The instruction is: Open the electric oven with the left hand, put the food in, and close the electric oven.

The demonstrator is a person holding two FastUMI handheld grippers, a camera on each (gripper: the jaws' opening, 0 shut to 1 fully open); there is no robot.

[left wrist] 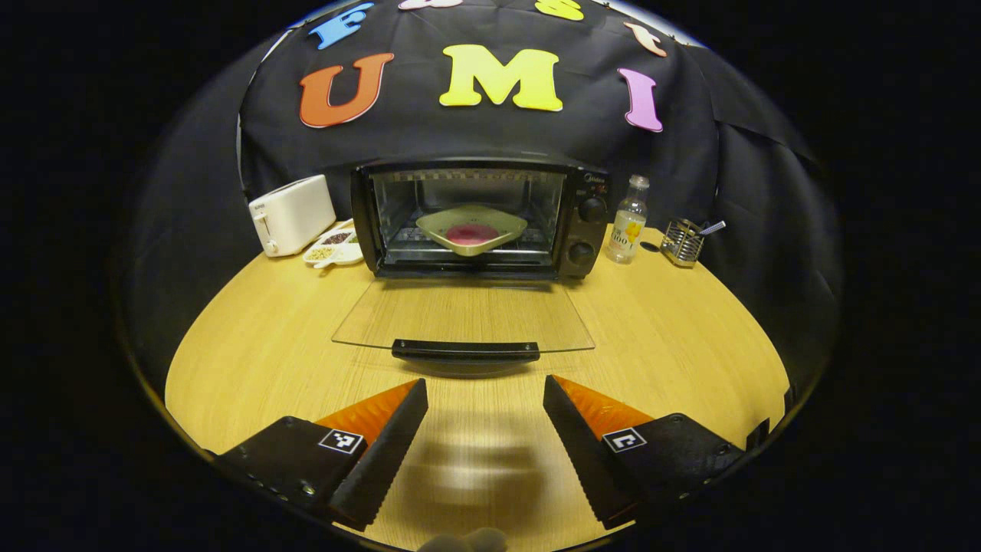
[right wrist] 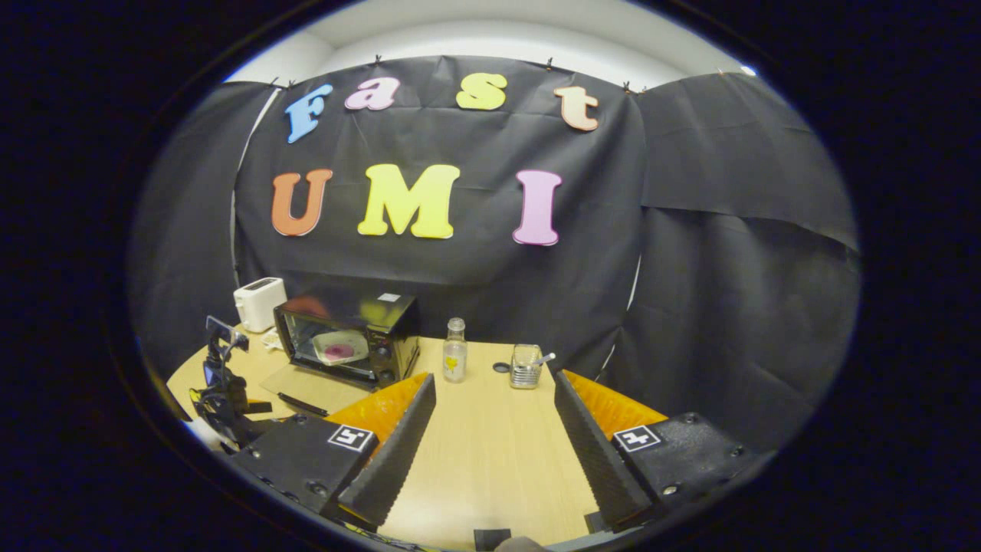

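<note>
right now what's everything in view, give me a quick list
oven: 1, black, back middle of the table, glass door folded down flat, its black handle nearest the left tool
plate: 1, pale green with pink-red food on it, on the rack inside the oven
toaster: 1, white, left of the oven
snack dish: 1, white, sectioned, between toaster and oven
bottle: 1, clear with a yellow label, right of the oven
wire holder: 1, metal, right of the bottle, with a utensil in it
table: 1, light wood
left tool: 1, open, holding nothing, facing the door handle
right tool: 1, open, holding nothing, above the table, right of the oven
</note>
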